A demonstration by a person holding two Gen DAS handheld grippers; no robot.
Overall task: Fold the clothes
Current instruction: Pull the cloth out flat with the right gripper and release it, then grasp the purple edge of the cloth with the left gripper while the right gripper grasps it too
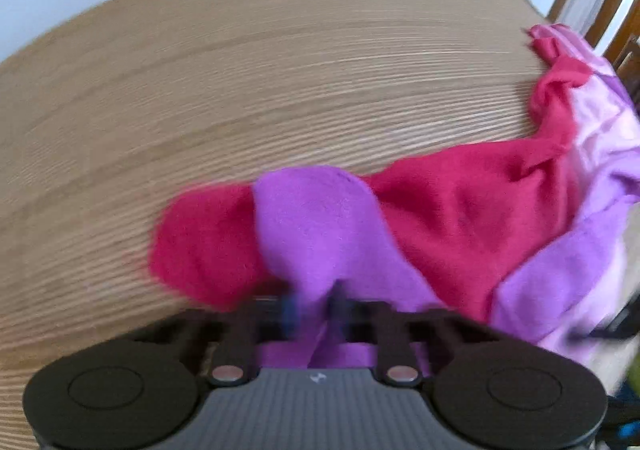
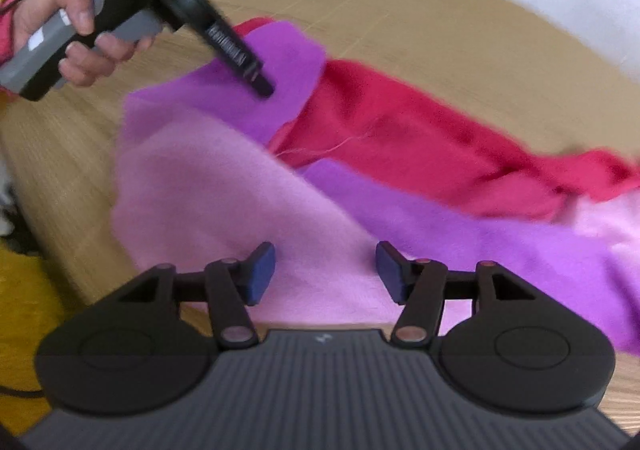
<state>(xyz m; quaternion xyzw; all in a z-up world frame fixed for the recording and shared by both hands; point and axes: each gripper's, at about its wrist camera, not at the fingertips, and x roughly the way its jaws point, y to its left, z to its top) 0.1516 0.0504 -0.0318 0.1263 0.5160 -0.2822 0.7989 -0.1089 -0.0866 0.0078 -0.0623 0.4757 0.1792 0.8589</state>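
My left gripper [image 1: 314,306] pinches the garment's [image 1: 472,209] purple edge; my right gripper [image 2: 326,270] gapes empty above pink cloth; next, clamp it, then fold.

Black handheld grippers, blue pads
The right gripper [image 2: 326,272] has a ribbed grey body; the left gripper [image 2: 264,89] has a grey handle.

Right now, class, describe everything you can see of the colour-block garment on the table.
The garment is soft, fleece-like cloth in crimson, purple and pale pink panels. It lies rumpled and unfolded across the wooden table. The left gripper is shut on a purple fold; the right gripper stands open over the pink panel.
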